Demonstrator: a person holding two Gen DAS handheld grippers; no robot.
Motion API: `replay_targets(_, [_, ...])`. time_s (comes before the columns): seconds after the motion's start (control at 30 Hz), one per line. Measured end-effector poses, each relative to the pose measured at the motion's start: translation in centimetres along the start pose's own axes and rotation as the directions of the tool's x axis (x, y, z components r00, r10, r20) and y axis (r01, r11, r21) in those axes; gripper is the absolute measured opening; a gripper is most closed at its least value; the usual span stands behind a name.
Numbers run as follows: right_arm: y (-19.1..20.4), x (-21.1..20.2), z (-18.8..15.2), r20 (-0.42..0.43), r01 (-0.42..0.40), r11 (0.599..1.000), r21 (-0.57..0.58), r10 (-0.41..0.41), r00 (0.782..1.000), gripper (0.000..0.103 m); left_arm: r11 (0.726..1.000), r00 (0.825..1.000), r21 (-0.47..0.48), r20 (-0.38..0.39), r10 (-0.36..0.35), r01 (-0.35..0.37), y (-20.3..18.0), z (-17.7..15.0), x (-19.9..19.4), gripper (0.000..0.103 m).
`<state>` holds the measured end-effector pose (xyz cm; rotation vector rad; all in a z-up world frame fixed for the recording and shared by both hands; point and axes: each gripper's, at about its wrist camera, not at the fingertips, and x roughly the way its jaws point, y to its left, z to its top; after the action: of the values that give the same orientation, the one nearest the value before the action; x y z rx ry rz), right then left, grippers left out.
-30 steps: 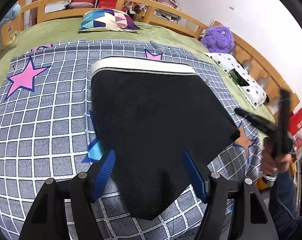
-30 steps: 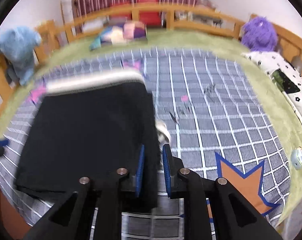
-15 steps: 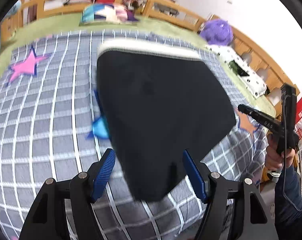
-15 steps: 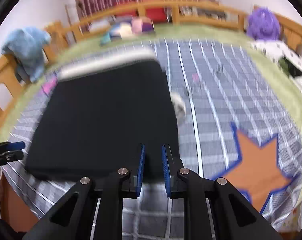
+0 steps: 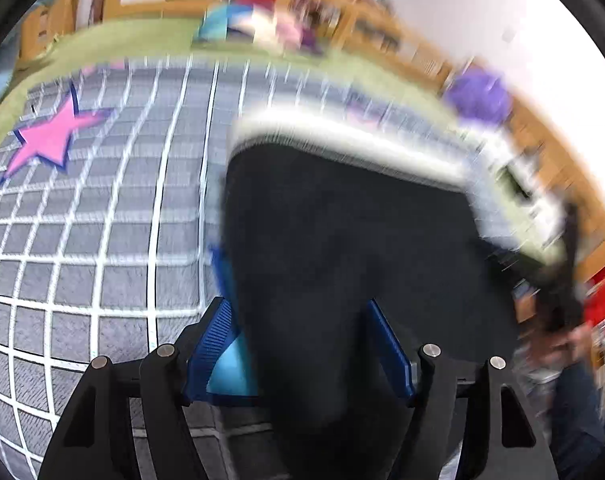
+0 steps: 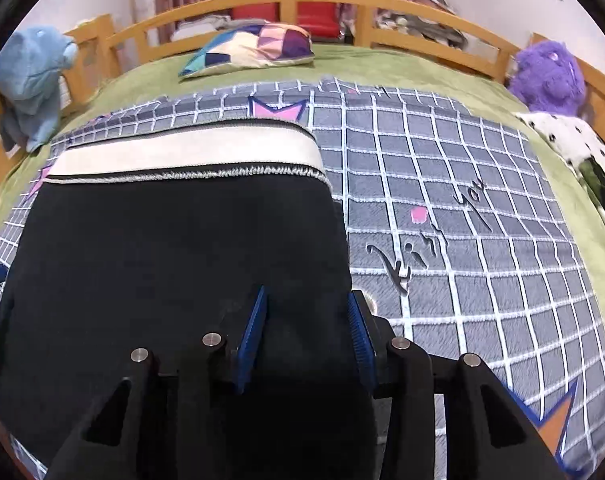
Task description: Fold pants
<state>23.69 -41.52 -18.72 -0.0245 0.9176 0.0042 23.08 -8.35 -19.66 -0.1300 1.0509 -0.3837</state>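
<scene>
In the left wrist view, blurred, the black pants (image 5: 342, 248) fill centre and lower right; the left gripper (image 5: 300, 344) is held wide over their near corner. In the right wrist view, sharper than before, the right gripper (image 6: 308, 332) is being opened, the pants' edge released between its jaws: that fold seems laid.

I see a bed (image 6: 382, 64) with a wooden rail and green cover. On it lies a grey checked blanket (image 6: 482, 240) with stars; black pants (image 6: 174, 248) with a white waistband lie flat on its left part. A patchwork pillow (image 6: 254, 50) rests near the headboard, a purple plush toy (image 6: 550, 76) at the right edge.
</scene>
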Motion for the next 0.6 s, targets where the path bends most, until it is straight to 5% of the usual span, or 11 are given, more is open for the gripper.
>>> replay_targets(0.07, [-0.2, -0.1, 0.4, -0.017, -0.010, 1.000, -0.011, 0.010, 1.000, 0.040, 1.000, 0.998, -0.019, -0.057, -0.018, 0.017, 0.6, -0.1, 1.6, 0.069])
replay_targets(0.2, [-1.8, -1.8, 1.2, -0.003, -0.020, 1.000, 0.023, 0.020, 1.000, 0.044, 0.987, 0.994, -0.115, 0.002, -0.113, 0.113, 2.8, 0.9, 0.8, 0.068])
replay_targets(0.3, [-3.6, -0.3, 1.1, -0.043, -0.097, 0.991, 0.093, 0.101, 0.994, 0.052, 0.978, 0.985, -0.134, -0.039, -0.169, 0.163, 3.1, 1.7, 2.6, 0.070])
replay_targets(0.4, [-5.4, 1.8, 0.8, -0.041, -0.197, 0.965, 0.173, 0.207, 0.978, 0.060, 0.973, 0.980, -0.124, -0.024, -0.198, 0.194, 2.3, 2.0, 4.2, 0.080])
replay_targets(0.6, [-7.6, 4.2, 0.1, -0.059, -0.352, 0.886, 0.303, 0.386, 0.921, 0.060, 0.969, 0.975, -0.118, -0.008, -0.221, 0.218, 1.5, 2.4, 5.1, 0.079])
